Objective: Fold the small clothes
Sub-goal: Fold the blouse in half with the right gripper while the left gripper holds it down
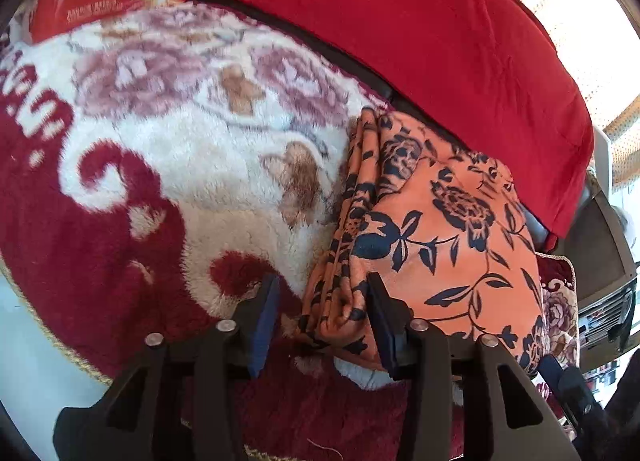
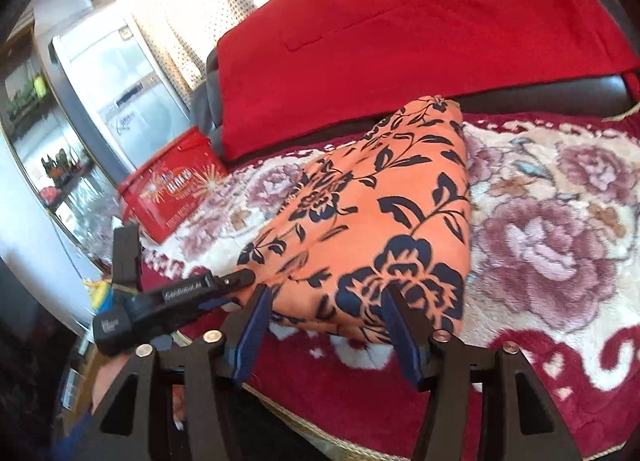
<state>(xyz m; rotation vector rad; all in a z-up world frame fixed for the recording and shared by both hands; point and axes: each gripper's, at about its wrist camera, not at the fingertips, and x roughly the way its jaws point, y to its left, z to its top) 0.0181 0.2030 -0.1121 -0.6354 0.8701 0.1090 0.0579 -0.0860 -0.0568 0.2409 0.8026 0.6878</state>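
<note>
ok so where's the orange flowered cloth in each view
left wrist: orange flowered cloth lies right of centre, its near folded edge between the left gripper fingers.
right wrist: the cloth fills the centre, just beyond the right gripper.
shared landmark: red cushion behind it.

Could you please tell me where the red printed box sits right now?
The red printed box sits at the left of the right wrist view, on the floral blanket, left of the folded orange cloth and below the red cushion.
</note>
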